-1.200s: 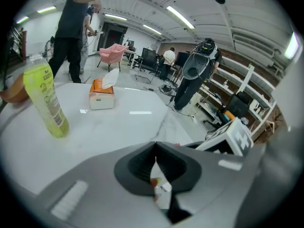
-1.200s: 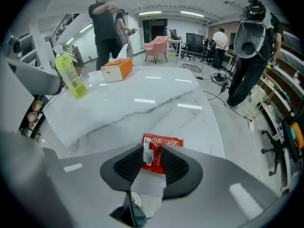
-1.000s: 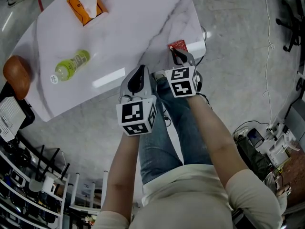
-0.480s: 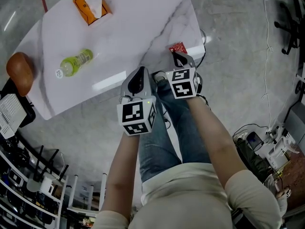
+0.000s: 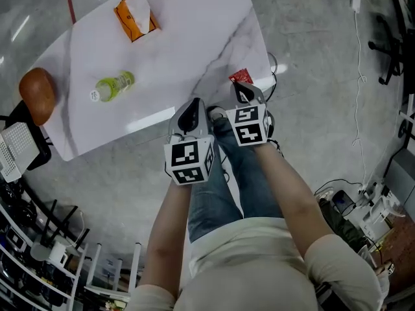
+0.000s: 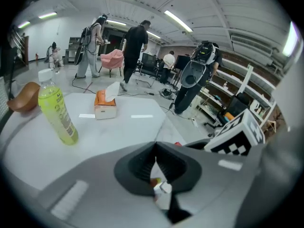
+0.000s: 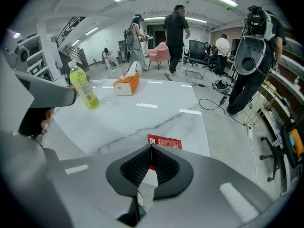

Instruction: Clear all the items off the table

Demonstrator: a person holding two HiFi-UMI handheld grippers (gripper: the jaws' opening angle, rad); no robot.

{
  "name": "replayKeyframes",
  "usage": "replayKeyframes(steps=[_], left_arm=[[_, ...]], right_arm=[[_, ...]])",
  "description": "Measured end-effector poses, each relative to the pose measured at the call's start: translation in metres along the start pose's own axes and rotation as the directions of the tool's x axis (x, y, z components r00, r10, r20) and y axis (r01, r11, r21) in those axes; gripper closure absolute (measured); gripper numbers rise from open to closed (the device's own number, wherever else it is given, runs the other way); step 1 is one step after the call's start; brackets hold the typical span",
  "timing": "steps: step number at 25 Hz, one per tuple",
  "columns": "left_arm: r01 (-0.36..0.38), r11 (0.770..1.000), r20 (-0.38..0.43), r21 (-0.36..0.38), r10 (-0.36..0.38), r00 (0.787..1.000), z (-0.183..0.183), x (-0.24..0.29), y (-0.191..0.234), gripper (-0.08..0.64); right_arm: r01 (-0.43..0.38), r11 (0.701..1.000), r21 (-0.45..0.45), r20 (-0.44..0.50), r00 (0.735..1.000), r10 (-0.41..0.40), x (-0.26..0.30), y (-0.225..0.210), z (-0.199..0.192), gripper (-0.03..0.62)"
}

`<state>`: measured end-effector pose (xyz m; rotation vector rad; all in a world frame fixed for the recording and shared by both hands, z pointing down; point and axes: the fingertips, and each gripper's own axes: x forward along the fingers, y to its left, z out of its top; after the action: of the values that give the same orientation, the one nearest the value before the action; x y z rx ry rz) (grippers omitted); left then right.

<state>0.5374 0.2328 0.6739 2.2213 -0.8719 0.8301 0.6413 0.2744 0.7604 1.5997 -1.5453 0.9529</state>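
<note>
the person stood at the near edge of the white marble desk (image 5: 188, 37) with one gripper in each hand, both pointing down and away. the left gripper (image 5: 192, 102) was over the near edge of the desk. its fingers were closed together and nothing was between them. the right gripper (image 5: 239, 86) was just beside it on the right, near the right corner of the desk, and its fingers were closed together too. the red packet (image 5: 241, 76) lay on the desk at that corner, right at the tips of the right fingers. its near edge went behind the tips, so i could not tell if they pinched it.

the green bottle (image 5: 115, 86) stood upright on the left part of the desk, well apart from both grippers. the orange tissue box (image 5: 136, 17) sat near the far edge, with a white tissue sticking out of the top. a brown rounded thing (image 5: 37, 94) was past the left edge of the desk.
</note>
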Motion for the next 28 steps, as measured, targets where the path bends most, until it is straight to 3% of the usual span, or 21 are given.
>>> replayKeyframes(steps=[20, 28], left_arm=[[-0.047, 0.999, 0.028, -0.002, 0.047, 0.998, 0.036, -0.057, -0.031, 0.551], [-0.073, 0.997, 0.076, -0.018, 0.074, 0.994, 0.059, -0.088, -0.040, 0.551]], right_arm=[[-0.026, 1.000, -0.011, 0.117, 0.993, 0.027, -0.107, -0.009, 0.068, 0.591], [-0.057, 0.996, -0.068, 0.168, 0.983, 0.068, -0.147, -0.005, 0.099, 0.591]])
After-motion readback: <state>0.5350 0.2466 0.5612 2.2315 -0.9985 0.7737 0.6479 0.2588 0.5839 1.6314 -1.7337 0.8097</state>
